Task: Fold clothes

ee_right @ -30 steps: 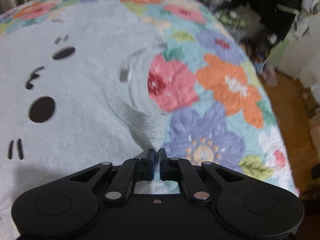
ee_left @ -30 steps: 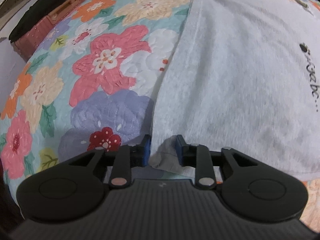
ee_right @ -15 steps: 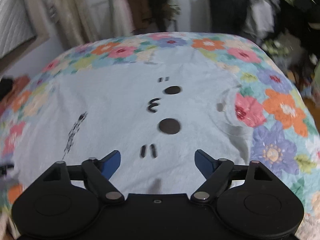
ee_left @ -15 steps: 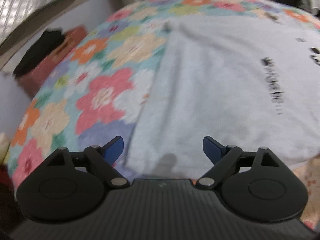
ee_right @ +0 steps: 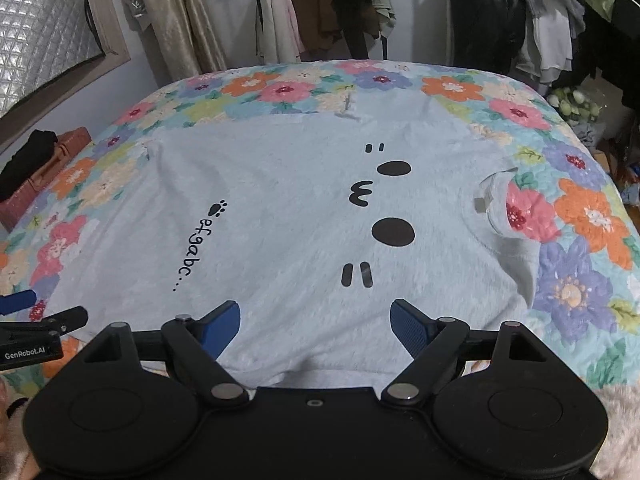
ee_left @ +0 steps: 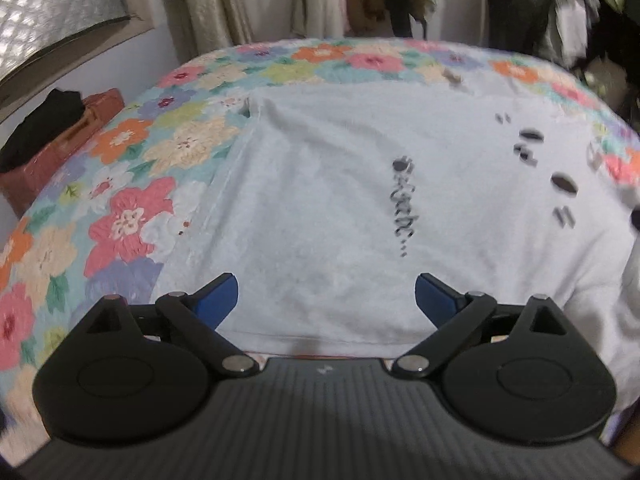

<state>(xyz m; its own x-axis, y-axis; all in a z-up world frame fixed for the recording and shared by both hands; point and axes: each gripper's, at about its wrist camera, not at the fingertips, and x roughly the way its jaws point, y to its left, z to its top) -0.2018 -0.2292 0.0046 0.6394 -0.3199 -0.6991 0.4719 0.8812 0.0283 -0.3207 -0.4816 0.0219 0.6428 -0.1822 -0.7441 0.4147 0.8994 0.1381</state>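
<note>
While spread flat, pale shirt (ee_right: pixel 280 216) on floral quilt (ee_right: pixel 580 216)

A floral quilt (ee_right: pixel 576 216) in pink, orange and purple fills the middle of the frame. At the left edge a reddish-brown case (ee_right: pixel 52 164) carries a black bundle (ee_right: pixel 28 156). Hanging garments (ee_right: pixel 320 8) line the top, with pale curtains (ee_right: pixel 168 16) at upper left.

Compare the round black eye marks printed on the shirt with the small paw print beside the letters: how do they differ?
The eye marks are plain solid ovals; the paw print is a pad with small toe dots. The eye marks are larger, the paw print smaller. The eye marks lie nearer the collar, the paw print heads the lettering. Both are black prints on the pale shirt.
</note>
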